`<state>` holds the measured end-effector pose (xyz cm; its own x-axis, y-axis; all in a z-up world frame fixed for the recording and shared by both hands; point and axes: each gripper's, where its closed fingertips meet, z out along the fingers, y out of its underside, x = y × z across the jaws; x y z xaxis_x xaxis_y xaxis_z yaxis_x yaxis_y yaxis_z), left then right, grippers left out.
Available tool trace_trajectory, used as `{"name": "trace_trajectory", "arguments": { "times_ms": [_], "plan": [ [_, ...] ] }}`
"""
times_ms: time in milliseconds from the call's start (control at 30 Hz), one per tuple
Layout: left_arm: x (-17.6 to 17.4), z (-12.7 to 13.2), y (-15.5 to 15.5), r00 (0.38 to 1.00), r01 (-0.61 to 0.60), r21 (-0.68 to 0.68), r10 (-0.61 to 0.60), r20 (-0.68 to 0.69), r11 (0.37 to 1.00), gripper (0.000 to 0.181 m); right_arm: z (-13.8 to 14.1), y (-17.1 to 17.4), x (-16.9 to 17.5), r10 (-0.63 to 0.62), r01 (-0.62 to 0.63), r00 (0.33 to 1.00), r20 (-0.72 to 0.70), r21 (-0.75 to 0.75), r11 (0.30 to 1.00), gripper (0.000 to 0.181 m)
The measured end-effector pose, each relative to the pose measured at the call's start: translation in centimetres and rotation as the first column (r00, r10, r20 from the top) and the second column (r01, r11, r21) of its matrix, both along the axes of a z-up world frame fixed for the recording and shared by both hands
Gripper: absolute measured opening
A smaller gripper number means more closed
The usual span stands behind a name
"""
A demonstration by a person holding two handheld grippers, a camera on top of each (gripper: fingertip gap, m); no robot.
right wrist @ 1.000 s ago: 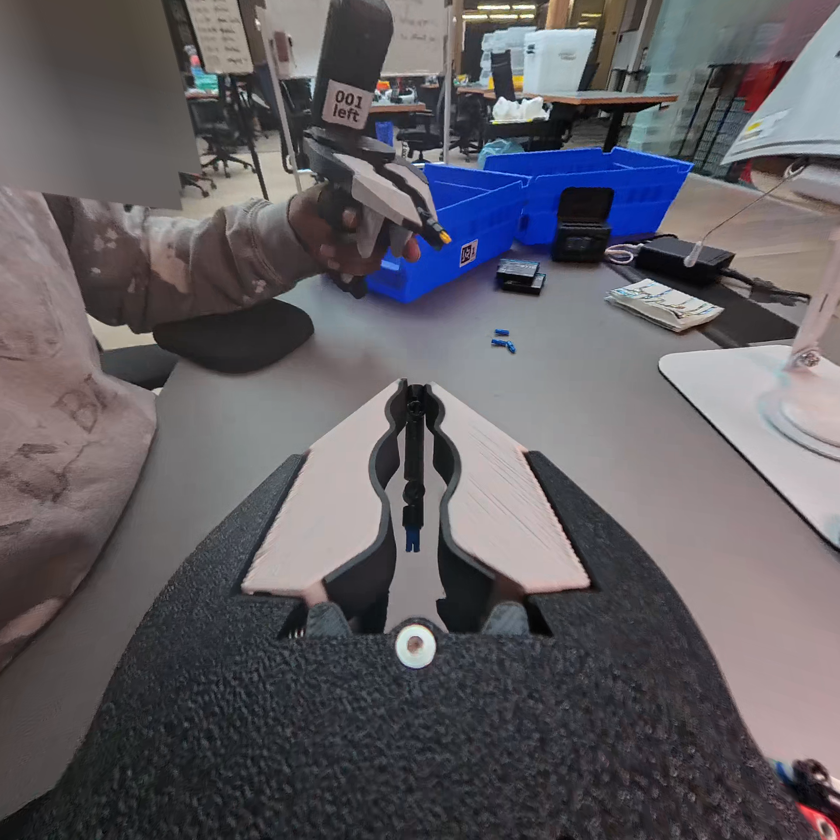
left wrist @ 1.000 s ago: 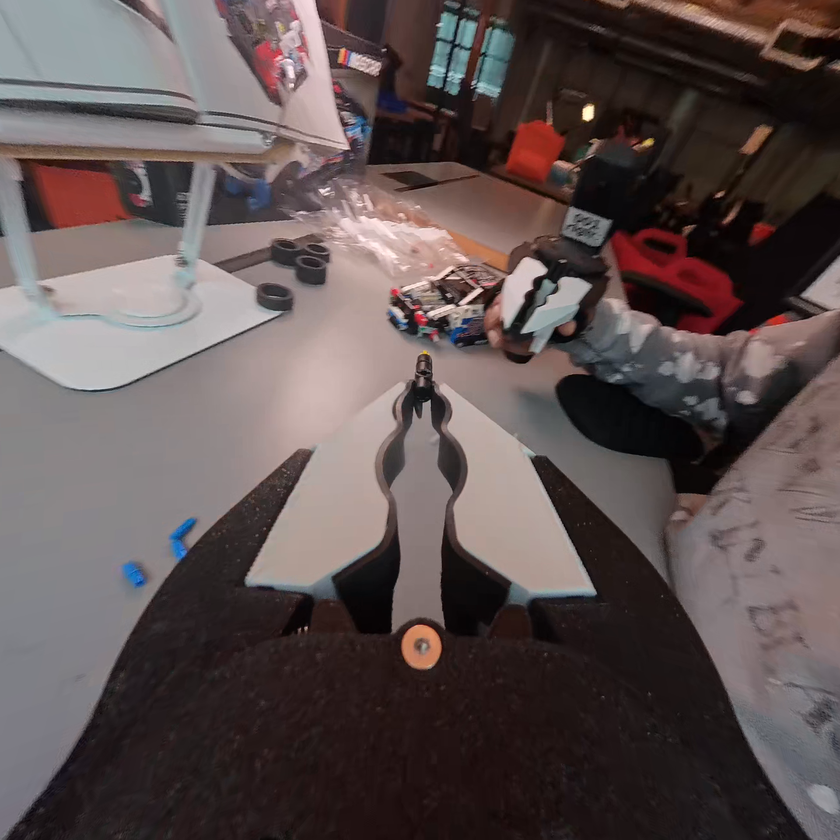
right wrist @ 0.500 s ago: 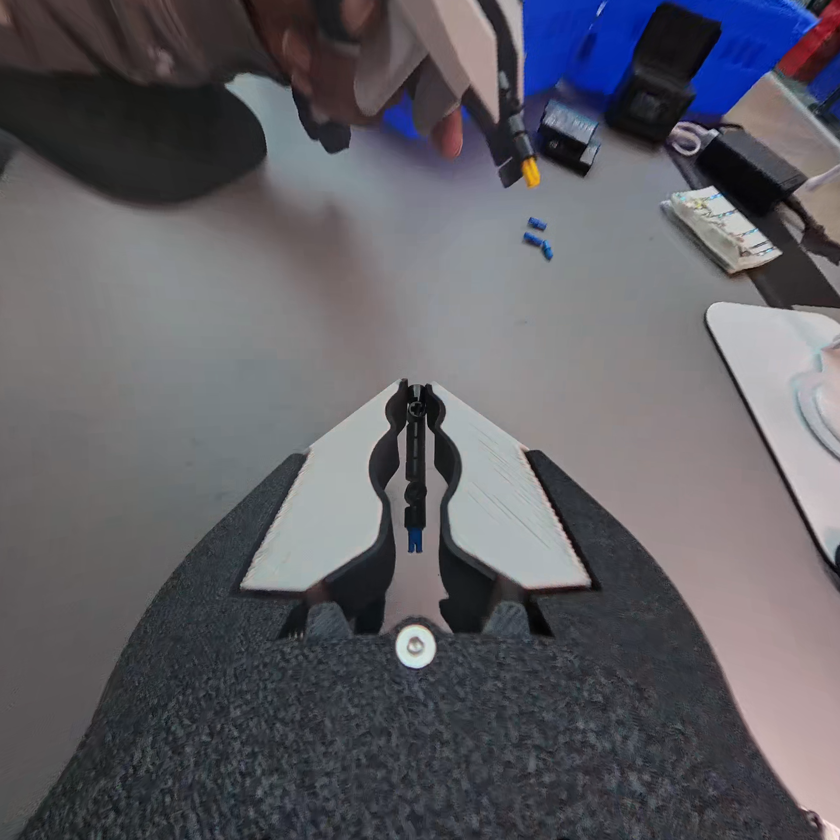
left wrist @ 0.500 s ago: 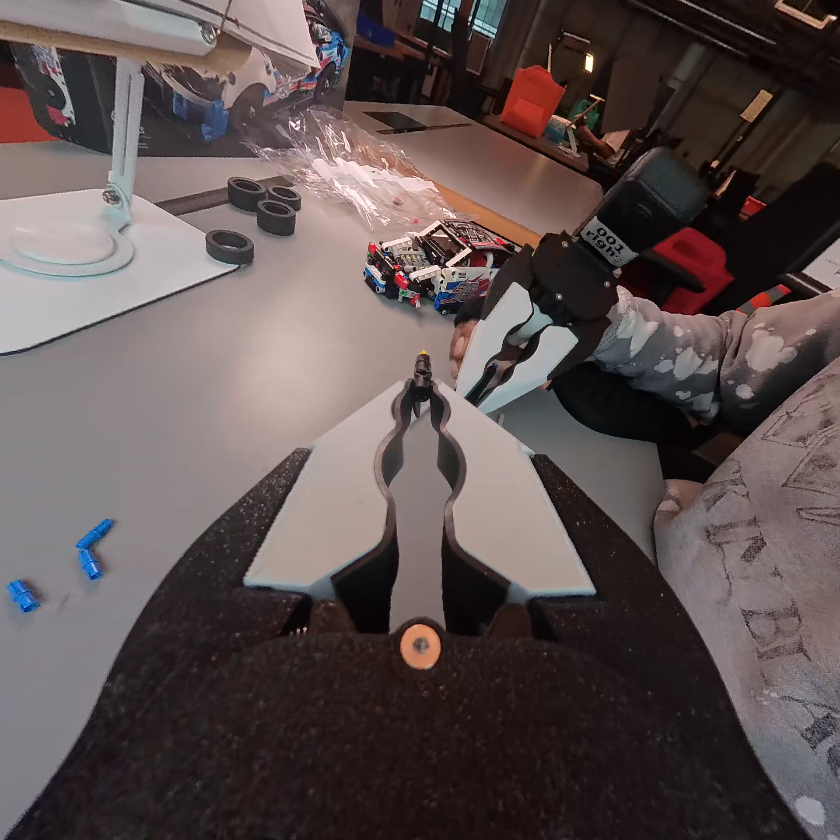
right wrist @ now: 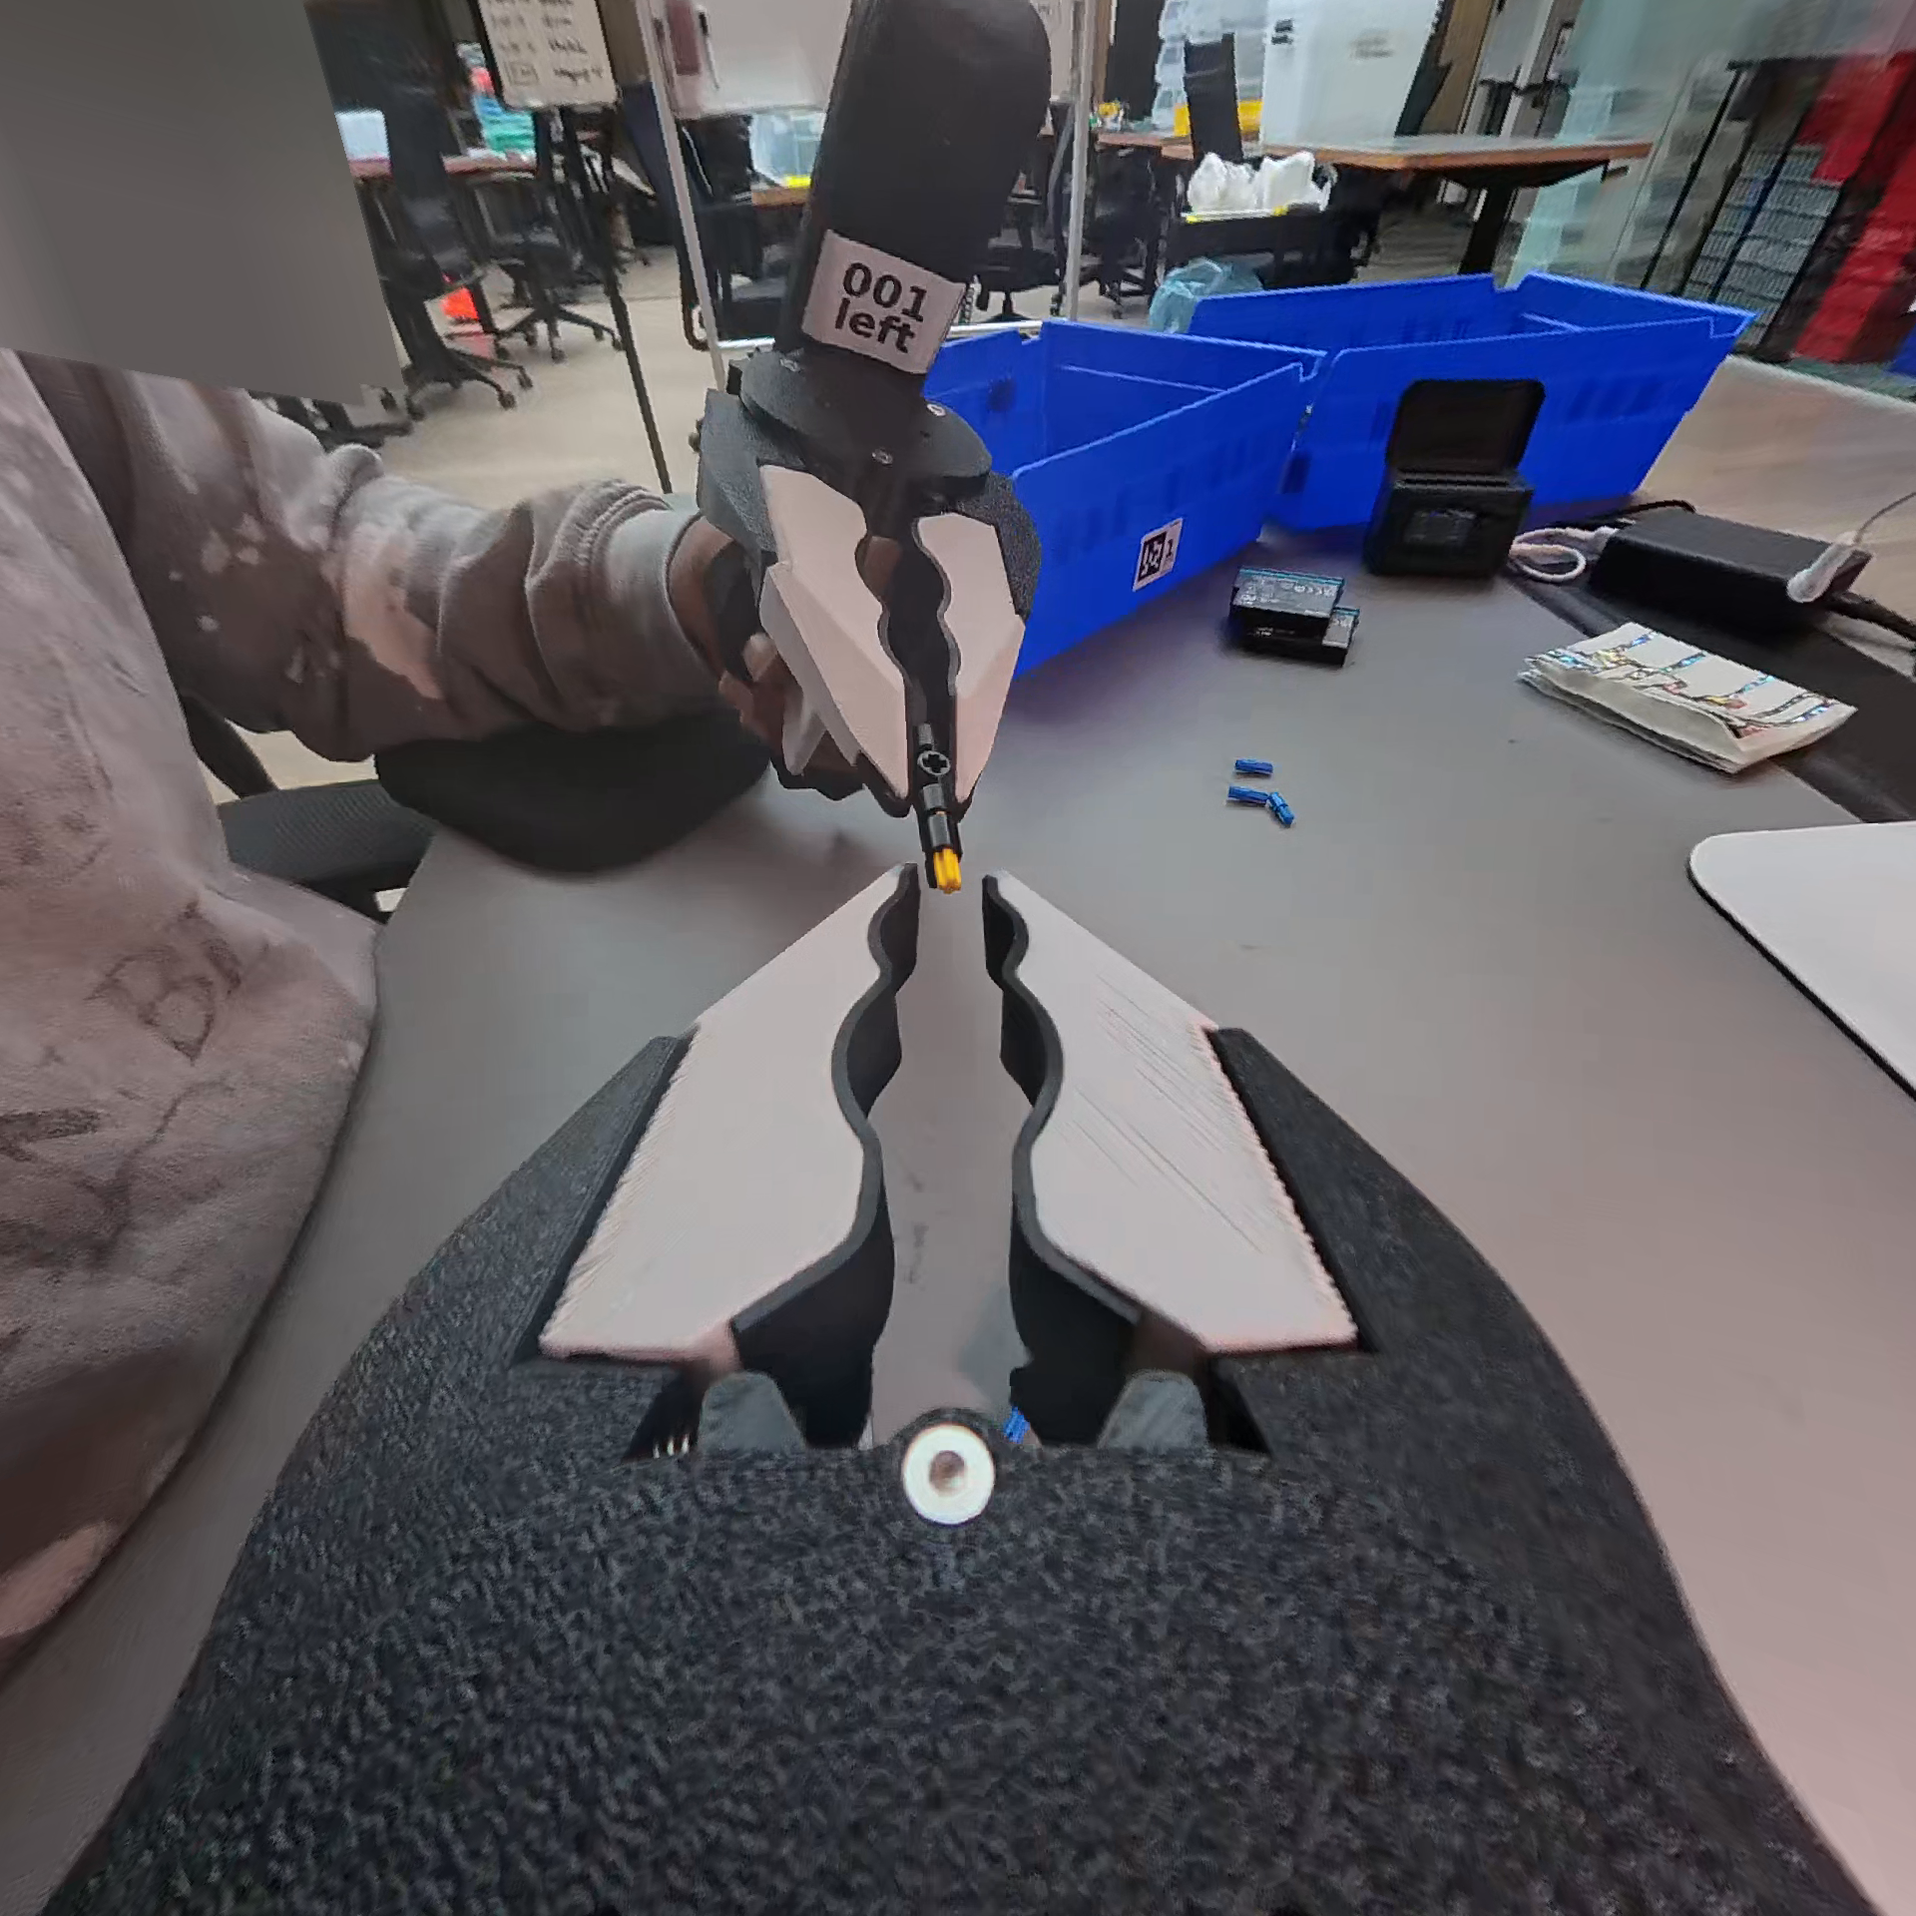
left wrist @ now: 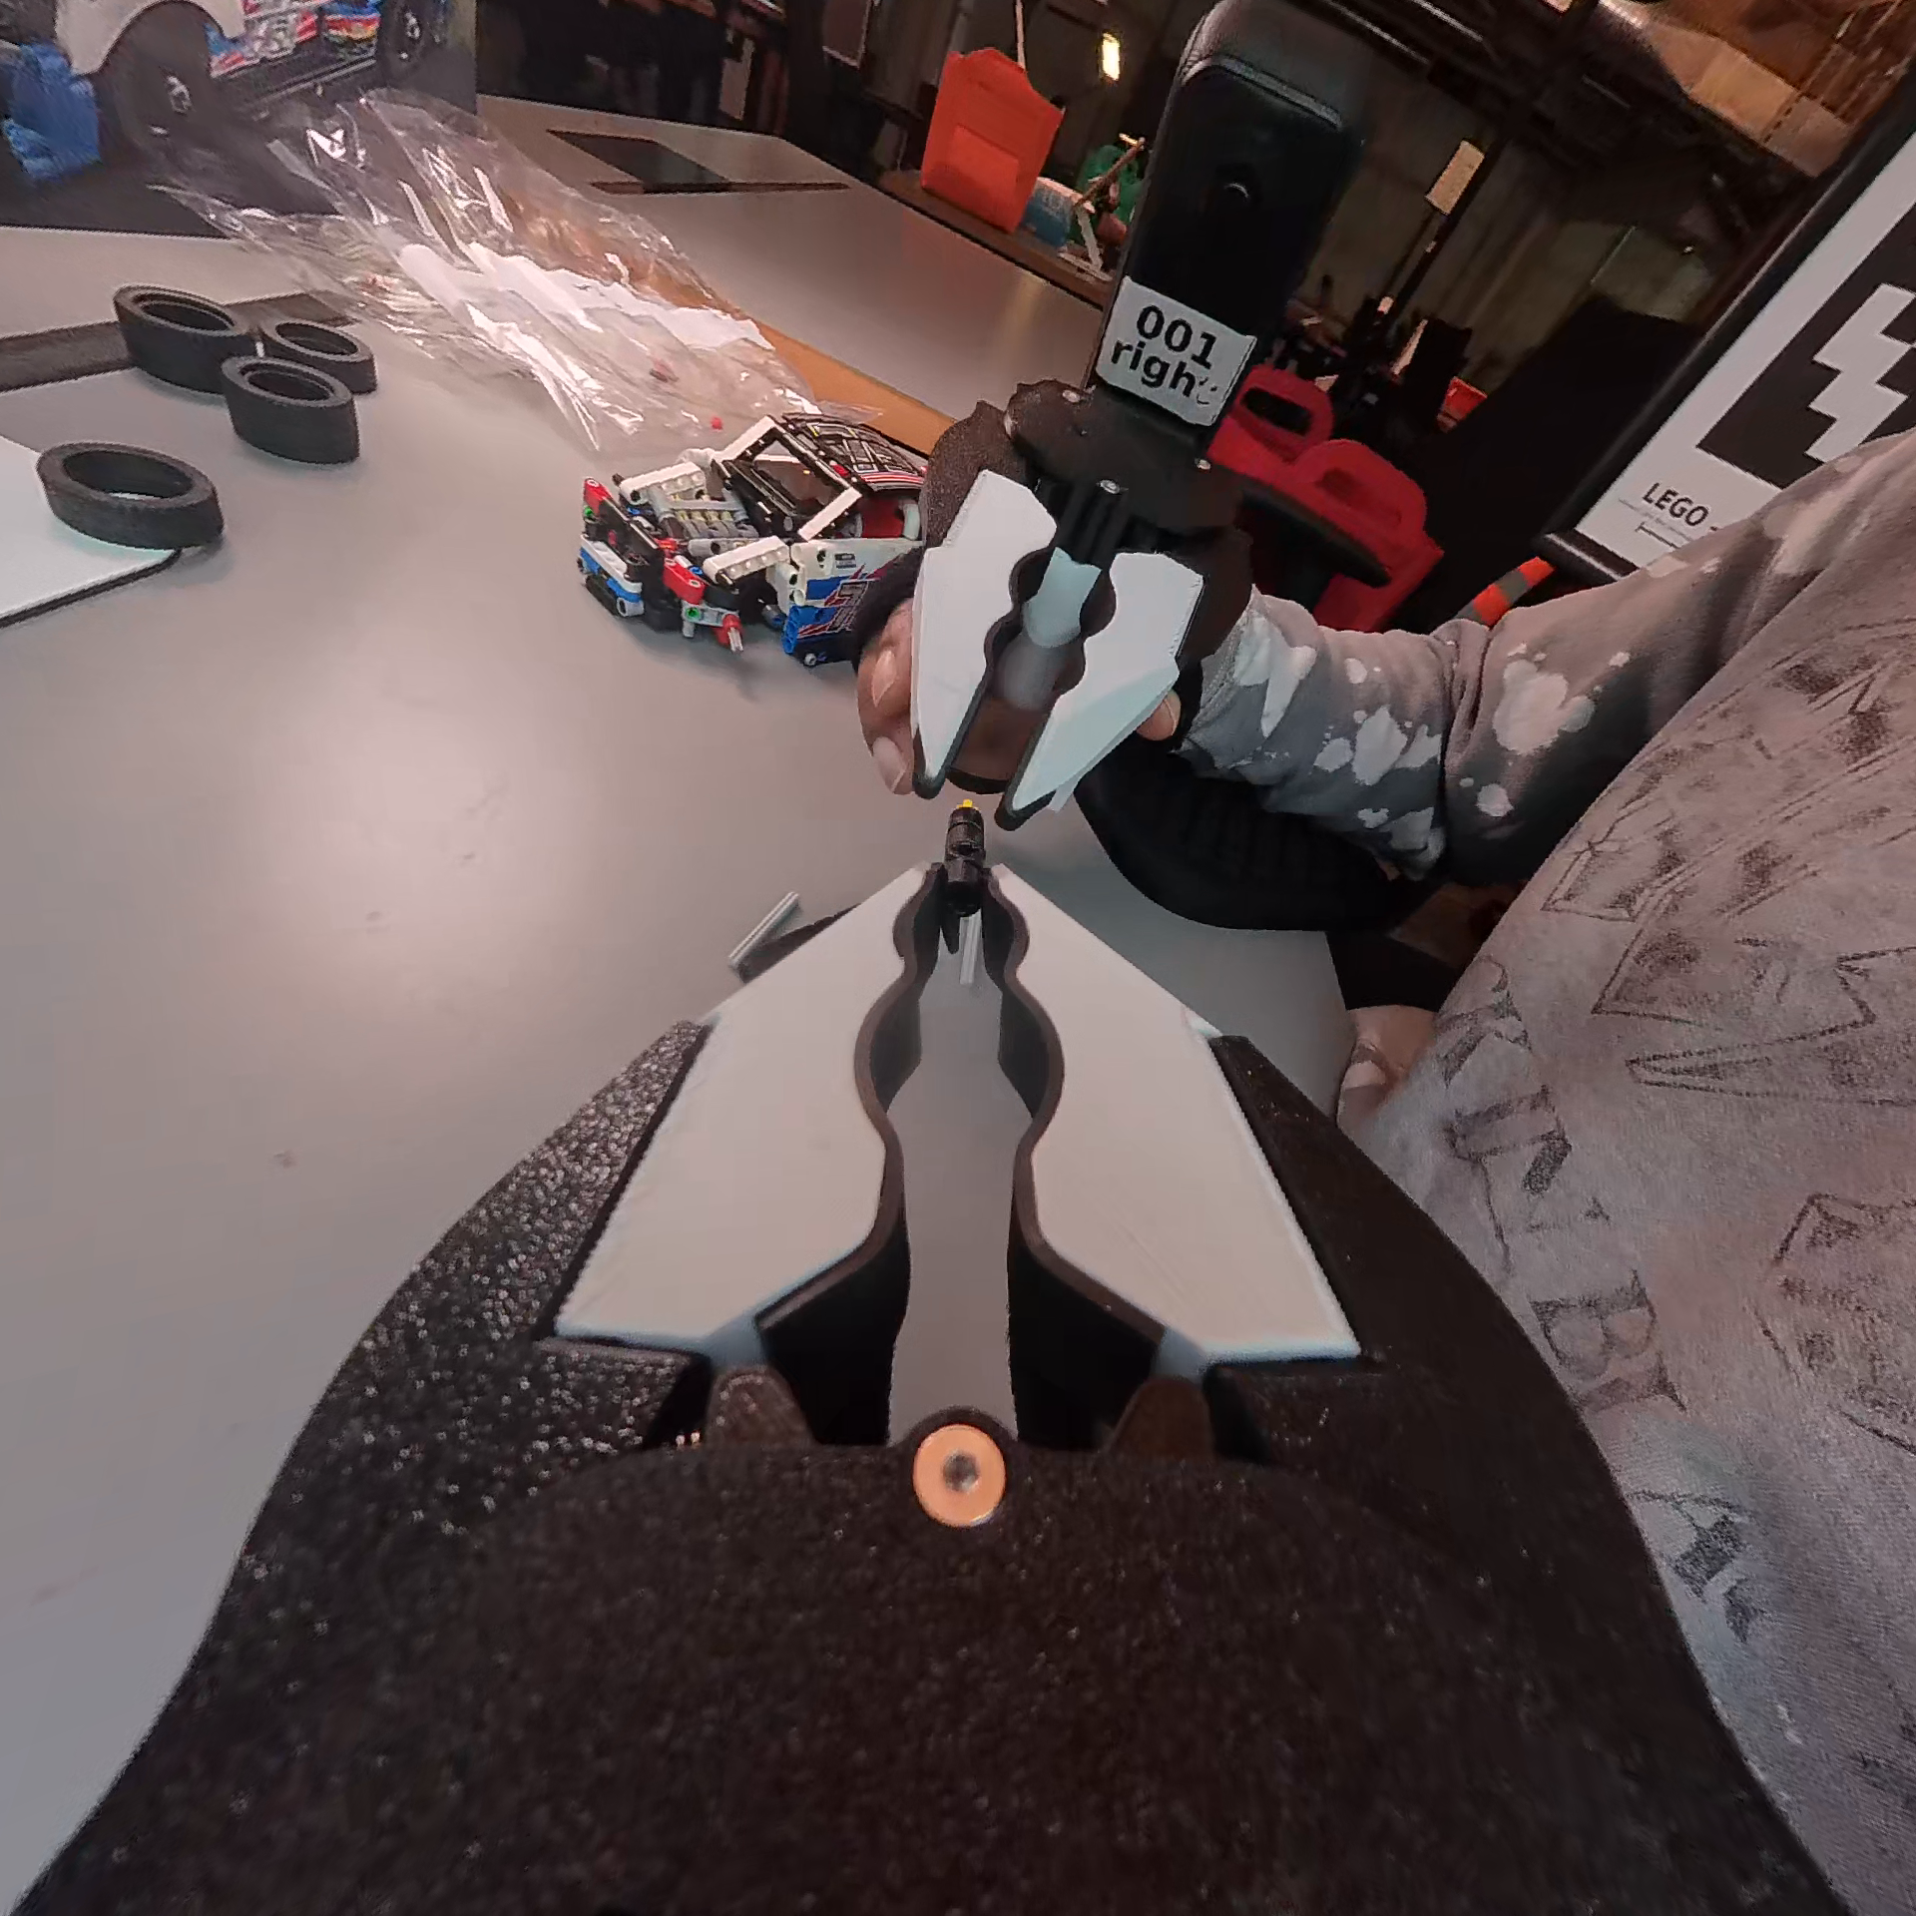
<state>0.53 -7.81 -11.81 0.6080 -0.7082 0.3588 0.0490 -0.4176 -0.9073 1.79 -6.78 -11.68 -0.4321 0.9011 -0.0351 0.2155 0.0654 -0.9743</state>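
Note:
My left gripper point(left wrist: 959, 881) is shut on a small black connector piece with a yellow tip point(left wrist: 964, 842), which sticks out past its fingertips. In the right wrist view the left gripper point(right wrist: 933, 790) points down toward me, with the yellow tip point(right wrist: 944, 869) just in front of my right gripper point(right wrist: 949, 890). My right gripper is open, with nothing between its fingertips. A bit of blue point(right wrist: 1016, 1429) shows deep at its base. In the left wrist view the right gripper point(left wrist: 975, 804) hangs open just above the yellow tip. A thin grey rod point(left wrist: 764, 930) lies on the table beside my left fingers.
A toy car model point(left wrist: 747, 550), several black tyres point(left wrist: 290, 410) and a clear plastic bag point(left wrist: 498, 280) lie on the grey table. Blue bins point(right wrist: 1140, 487), loose blue pins point(right wrist: 1260, 798), batteries point(right wrist: 1296, 612), a booklet point(right wrist: 1680, 695) and a white base plate point(right wrist: 1825, 933) lie to the right. The tips of both grippers are at nearly the same place.
My right gripper has opened, and the black rod with the blue pin is gone from between its fingers. The two grippers have come tip to tip.

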Motion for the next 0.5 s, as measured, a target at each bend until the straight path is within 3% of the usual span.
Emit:
{"name": "trace_trajectory", "arguments": {
  "times_ms": [500],
  "plan": [
    [0.9,1.0,-0.8,0.999,0.049,0.013,-0.049,0.006,0.999,0.005,0.8,-1.1,0.8,0.097,-0.097,0.994,-0.045,-0.004,0.995,0.003]
  ]
}}
